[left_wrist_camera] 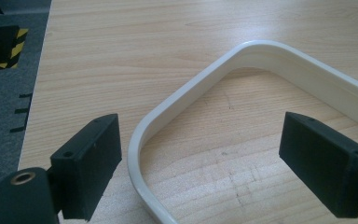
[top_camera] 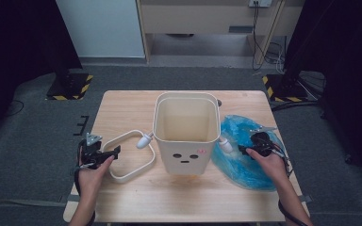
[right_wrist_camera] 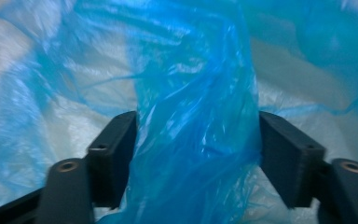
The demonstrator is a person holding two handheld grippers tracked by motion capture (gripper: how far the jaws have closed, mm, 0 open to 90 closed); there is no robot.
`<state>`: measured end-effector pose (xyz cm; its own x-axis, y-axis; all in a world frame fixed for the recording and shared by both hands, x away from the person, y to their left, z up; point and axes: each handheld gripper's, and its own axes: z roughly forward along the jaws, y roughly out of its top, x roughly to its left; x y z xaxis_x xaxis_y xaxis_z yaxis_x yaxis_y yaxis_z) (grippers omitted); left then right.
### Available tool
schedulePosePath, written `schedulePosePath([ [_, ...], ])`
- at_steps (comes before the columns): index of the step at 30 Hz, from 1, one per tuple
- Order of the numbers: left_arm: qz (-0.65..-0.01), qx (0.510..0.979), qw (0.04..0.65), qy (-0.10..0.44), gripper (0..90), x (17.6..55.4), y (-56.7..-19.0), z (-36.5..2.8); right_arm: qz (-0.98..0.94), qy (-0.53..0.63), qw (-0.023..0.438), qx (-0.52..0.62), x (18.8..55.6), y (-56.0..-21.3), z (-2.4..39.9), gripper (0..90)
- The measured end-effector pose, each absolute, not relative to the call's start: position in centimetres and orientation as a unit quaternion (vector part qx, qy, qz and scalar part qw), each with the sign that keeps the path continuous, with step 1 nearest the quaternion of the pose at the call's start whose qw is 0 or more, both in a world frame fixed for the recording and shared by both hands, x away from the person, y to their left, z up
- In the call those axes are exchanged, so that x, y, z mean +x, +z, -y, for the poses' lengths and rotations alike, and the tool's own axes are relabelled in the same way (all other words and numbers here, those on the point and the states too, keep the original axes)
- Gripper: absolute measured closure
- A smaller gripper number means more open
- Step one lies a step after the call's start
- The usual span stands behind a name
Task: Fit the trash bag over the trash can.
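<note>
Work in hand: lining the bin point(top_camera: 186, 134) with the blue bag point(top_camera: 245, 155), as I read it.
Bin: cream, upright at the middle of the table point(top_camera: 136, 197), mouth up, inside bare; printed face on the near wall.
Frame: cream loop point(top_camera: 131, 155) lying flat on the table, left of the bin and just beside it; long axis runs near-left to far-right.
Bag: crumpled heap on the table right of the bin, touching its near right corner; no clear long axis, mouth not discernible.
Left gripper point(top_camera: 104, 154): spread wide, jaws straddling the near-left bend of the frame point(left_wrist_camera: 177, 100), not pressing on it.
Right gripper point(right_wrist_camera: 193, 154): down on the bag, a raised fold of film between the jaws; the pads look about to meet it, a firm pinch not confirmed.
Done: nothing in the bin; frame off.
Left: lift the bag, open it, seat it in the bin, fit the frame.
</note>
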<state>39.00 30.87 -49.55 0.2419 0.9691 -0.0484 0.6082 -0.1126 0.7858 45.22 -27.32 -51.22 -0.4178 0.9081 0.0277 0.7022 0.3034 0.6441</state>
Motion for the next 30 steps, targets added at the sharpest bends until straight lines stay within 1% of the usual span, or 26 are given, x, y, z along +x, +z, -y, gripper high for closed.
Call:
schedulePosePath([
  [3,-0.562,0.702,0.358,0.254,12.9,39.0,-49.6,-30.9,-0.79,0.296,0.17,0.509,45.2,-52.0,27.3,45.7],
  [5,-0.562,0.702,0.356,0.254,12.9,39.0,-49.6,-30.9,-0.79,0.303,0.18,0.502,45.2,-52.2,27.3,56.1],
  [8,-0.564,0.701,0.354,0.253,12.9,39.0,-49.8,-30.9,-0.788,0.316,0.176,0.498,45.3,-52.2,27.3,75.3],
  [9,-0.564,0.701,0.355,0.253,12.9,39.0,-49.8,-31.0,-0.786,0.323,0.172,0.499,45.3,-52.2,27.4,80.0],
  [11,-0.564,0.701,0.354,0.254,12.9,39.0,-49.7,-31.0,-0.781,0.336,0.169,0.499,45.5,-51.9,27.4,84.9],
  [15,-0.564,0.701,0.354,0.255,12.9,39.0,-49.8,-31.0,-0.772,0.351,0.148,0.508,45.8,-50.9,27.3,86.9],
  [22,-0.563,0.698,0.358,0.261,13.0,38.9,-49.5,-31.1,-0.753,0.366,0.112,0.536,46.4,-49.1,27.3,87.4],
  [30,-0.565,0.692,0.361,0.266,12.8,38.7,-49.3,-31.4,-0.736,0.379,0.085,0.555,46.9,-47.2,27.3,87.3],
])
